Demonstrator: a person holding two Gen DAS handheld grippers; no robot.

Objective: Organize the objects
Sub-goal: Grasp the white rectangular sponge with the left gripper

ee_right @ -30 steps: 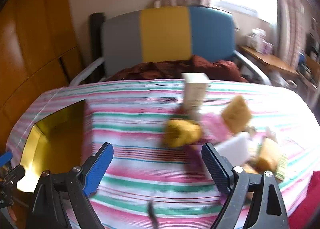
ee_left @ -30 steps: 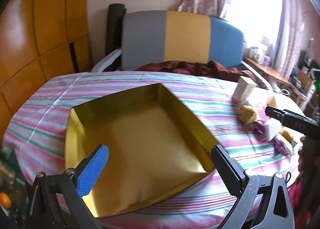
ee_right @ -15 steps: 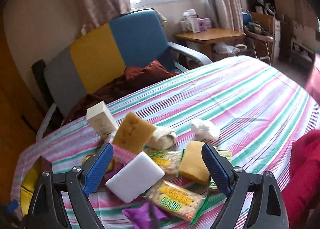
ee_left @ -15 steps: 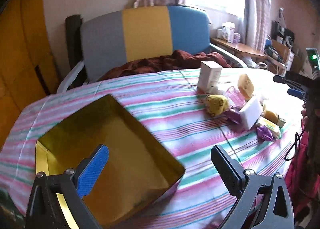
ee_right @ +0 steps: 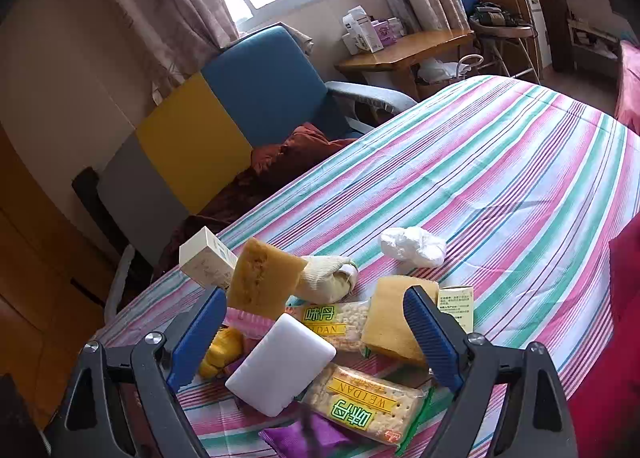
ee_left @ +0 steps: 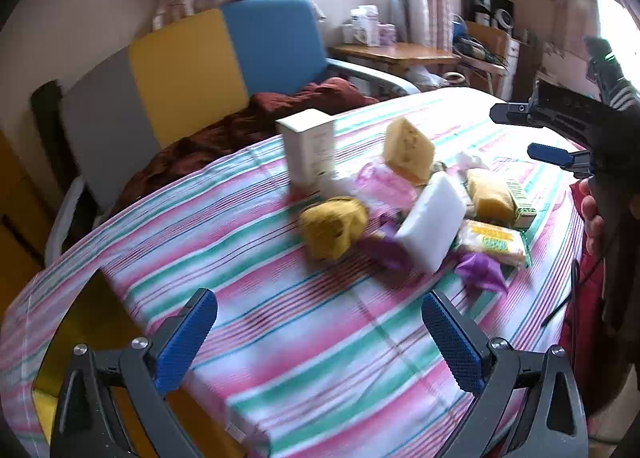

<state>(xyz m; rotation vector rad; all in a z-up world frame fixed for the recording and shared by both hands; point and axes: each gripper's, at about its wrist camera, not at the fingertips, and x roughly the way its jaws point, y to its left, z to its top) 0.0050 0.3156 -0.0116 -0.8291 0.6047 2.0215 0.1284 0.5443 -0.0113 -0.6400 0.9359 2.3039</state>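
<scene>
Two hand-held grippers, yours, hang over a striped counter [ee_right: 500,162] with the sorting not yet begun, as far as these views show. Nearest in the right wrist view, your right hand-held gripper [ee_right: 316,336] has its blue pads spread wide and grips nothing; directly beneath it lies the heap awaiting order: a purple wrapper [ee_right: 296,438] at the front edge, a Weidan cracker packet [ee_right: 360,404] and a white block [ee_right: 280,364] propped against its neighbours, then a second cracker packet [ee_right: 340,322], a flat yellow sponge [ee_right: 394,322] and a small printed carton [ee_right: 456,308]. Behind them a tan sponge [ee_right: 262,278] stands tilted, a rolled cotton glove [ee_right: 326,278] lies beside it, a cream box [ee_right: 206,258] leans at the left, and a crumpled white bag [ee_right: 412,246] sits a little apart. Your left hand-held gripper [ee_left: 320,332] is likewise wide open and empty, well short of the heap, with a yellow cloth bundle [ee_left: 334,228] the nearest item ahead. At its lower left shows an edge of the gold tin [ee_left: 80,322], the likely destination; only a sliver is visible, so whether anything is inside cannot be told. Every visible item lies on the cloth, so the whole job appears to remain. Farthest back stand a colour-blocked chair [ee_right: 224,114] and a cluttered side table [ee_right: 404,48].
</scene>
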